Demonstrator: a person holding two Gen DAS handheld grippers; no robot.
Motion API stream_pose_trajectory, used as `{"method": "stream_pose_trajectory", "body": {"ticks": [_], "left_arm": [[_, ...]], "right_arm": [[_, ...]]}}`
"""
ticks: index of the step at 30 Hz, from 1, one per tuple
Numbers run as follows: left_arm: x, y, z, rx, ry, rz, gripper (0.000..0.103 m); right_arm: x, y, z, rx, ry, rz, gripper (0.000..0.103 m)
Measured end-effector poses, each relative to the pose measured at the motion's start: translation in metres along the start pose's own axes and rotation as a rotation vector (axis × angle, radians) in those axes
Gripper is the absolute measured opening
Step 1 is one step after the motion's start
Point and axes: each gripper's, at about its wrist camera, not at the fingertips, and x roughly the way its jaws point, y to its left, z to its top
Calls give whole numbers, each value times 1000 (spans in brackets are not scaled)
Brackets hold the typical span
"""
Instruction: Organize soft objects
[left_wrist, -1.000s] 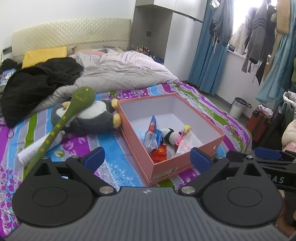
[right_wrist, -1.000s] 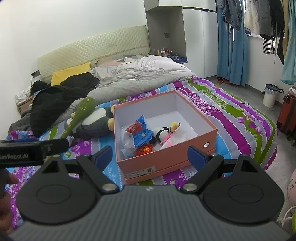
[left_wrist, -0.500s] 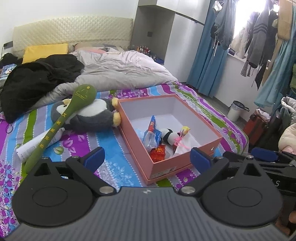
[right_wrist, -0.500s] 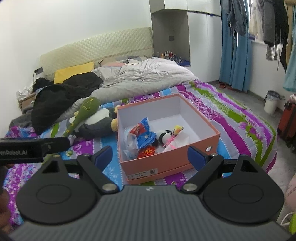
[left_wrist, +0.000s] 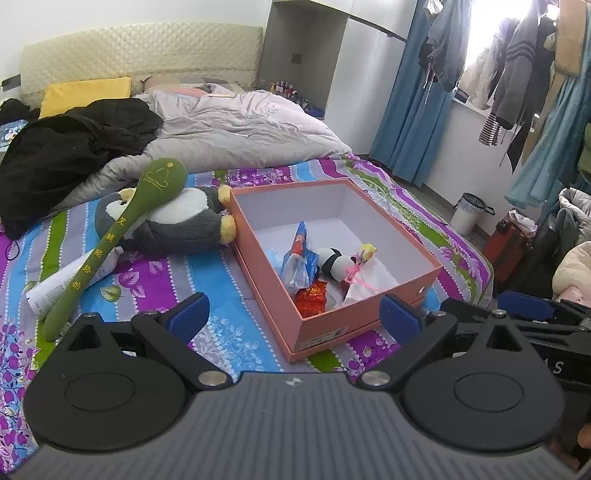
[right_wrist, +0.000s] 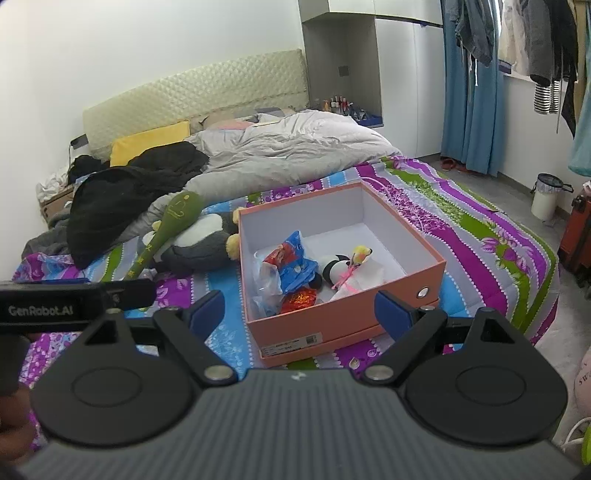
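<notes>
Only the views drifted slightly; nothing on the bed (left_wrist: 229, 343) moved

L gripper (left_wrist: 293, 312) open, R gripper (right_wrist: 299, 308) open

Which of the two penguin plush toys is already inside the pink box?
The small penguin plush, lying in the pink box among wrappers. The big grey penguin plush lies outside on the bedsheet against the box's left wall.
</notes>
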Motion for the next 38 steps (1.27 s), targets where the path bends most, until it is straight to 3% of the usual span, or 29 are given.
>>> {"method": "stream_pose_trajectory", "body": {"ticks": [38], "left_arm": [[-6,8,1,-21,-9,-10,100]], "right_arm": [[-1,-6,1,9,5,4,90]]}}
